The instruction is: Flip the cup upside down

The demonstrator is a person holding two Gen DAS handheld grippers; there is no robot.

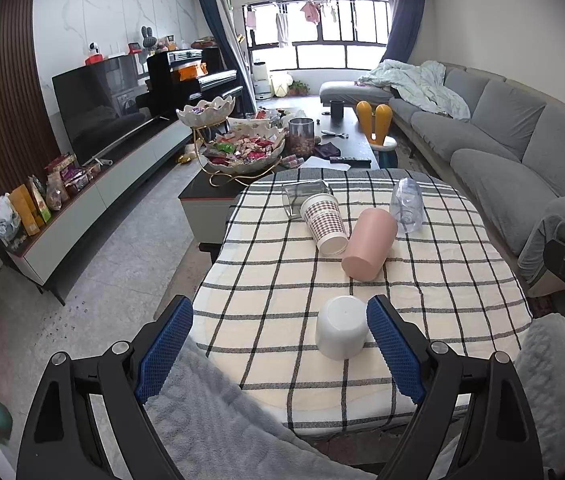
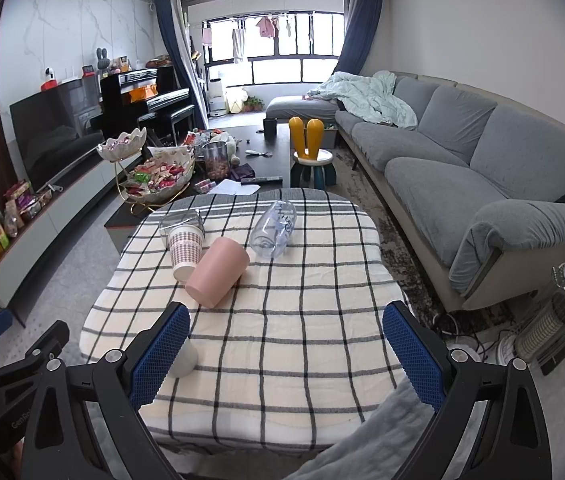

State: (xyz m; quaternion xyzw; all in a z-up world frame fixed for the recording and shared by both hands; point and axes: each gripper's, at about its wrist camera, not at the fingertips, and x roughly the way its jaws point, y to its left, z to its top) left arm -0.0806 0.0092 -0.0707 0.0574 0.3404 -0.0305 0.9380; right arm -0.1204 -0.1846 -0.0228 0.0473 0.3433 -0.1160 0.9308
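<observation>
A white cup [image 1: 341, 327] stands upside down on the checked tablecloth [image 1: 266, 264], just inside my right fingertip of the open, empty left gripper [image 1: 280, 320]. In the right wrist view only a sliver of it [image 2: 187, 360] shows behind the left finger. A pink cup [image 1: 369, 243] [image 2: 218, 272], a patterned paper cup [image 1: 324, 222] [image 2: 185, 250] and a clear plastic cup [image 1: 405, 205] [image 2: 273, 230] lie on their sides farther back. A clear square container [image 1: 306, 196] lies behind the paper cup. My right gripper [image 2: 286, 330] is open and empty above the cloth.
A grey sofa [image 2: 482, 168] runs along the right. A dark coffee table [image 2: 258, 160] with snack bowls [image 2: 162, 176] stands beyond the table. A TV cabinet [image 1: 94, 196] lines the left wall. A heater [image 2: 558, 320] stands at the right. A grey fleece [image 1: 210, 420] lies under the grippers.
</observation>
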